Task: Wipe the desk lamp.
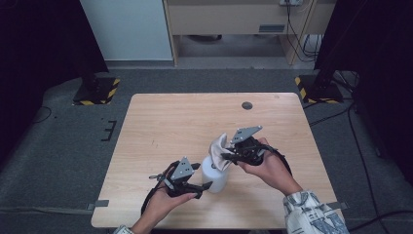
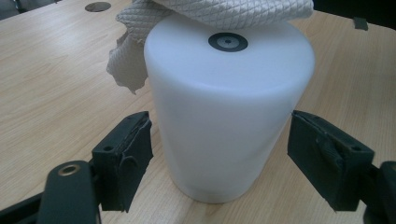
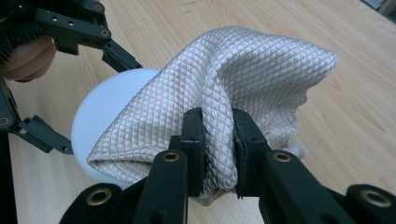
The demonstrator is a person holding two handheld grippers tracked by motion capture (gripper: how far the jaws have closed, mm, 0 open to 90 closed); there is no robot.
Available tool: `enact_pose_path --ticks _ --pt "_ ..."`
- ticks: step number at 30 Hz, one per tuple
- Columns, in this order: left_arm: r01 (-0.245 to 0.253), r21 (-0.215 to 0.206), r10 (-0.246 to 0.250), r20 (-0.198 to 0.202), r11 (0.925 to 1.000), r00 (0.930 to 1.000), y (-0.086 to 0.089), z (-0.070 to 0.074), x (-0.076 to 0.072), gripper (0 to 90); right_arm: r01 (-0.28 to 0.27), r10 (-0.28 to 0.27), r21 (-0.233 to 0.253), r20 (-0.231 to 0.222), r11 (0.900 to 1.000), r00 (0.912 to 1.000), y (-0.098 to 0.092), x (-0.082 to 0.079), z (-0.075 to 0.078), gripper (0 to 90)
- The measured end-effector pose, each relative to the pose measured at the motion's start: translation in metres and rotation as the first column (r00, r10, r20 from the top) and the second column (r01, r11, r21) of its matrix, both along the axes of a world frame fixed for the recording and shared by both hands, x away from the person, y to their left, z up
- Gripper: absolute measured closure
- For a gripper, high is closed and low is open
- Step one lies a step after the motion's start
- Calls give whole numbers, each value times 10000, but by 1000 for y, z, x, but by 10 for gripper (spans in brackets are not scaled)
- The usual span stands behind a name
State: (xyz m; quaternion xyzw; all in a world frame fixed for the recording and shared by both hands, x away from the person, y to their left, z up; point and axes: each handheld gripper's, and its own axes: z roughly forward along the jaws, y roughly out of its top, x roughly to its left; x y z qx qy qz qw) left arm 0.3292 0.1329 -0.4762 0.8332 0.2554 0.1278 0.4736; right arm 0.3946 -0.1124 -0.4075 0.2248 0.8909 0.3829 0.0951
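Observation:
A white cylinder point(image 1: 215, 176) with a small black disc point(image 2: 228, 42) on its top stands upright on the wooden table point(image 1: 185, 122), near the front. My left gripper point(image 2: 219, 140) is open, a jaw on either side of the cylinder point(image 2: 224, 121) with small gaps showing. A cream quilted cloth point(image 3: 243, 74) is pinched in a fold by my right gripper point(image 3: 218, 135), which is shut on it. The cloth point(image 1: 220, 145) drapes over the far rim of the cylinder's top point(image 3: 100, 112). In the high view my right gripper point(image 1: 226, 157) is just behind the cylinder and my left gripper point(image 1: 204, 176) is at its left.
A round grey grommet point(image 1: 247, 105) is set in the table near its far edge. Two stands with yellow-and-black striped bases point(image 1: 96, 90) point(image 1: 317, 87) sit on the floor off the far corners. Bare tabletop stretches to the left and far side.

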Motion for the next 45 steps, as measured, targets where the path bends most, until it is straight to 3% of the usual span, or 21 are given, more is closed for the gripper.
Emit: enact_pose_path --ticks 16,27,45 --pt "80 213 -81 26 9997 10000 -5 -5 0 225 120 -115 283 -199 9995 9997 -17 9 -8 771" --pt "107 328 -107 27 9994 9999 -5 -6 0 221 91 -103 -147 -839 9999 9964 -14 8 -45 773" --pt "117 378 -119 49 9992 9999 -6 -6 0 209 112 -158 -373 -1266 9992 9918 -12 9 -72 774"
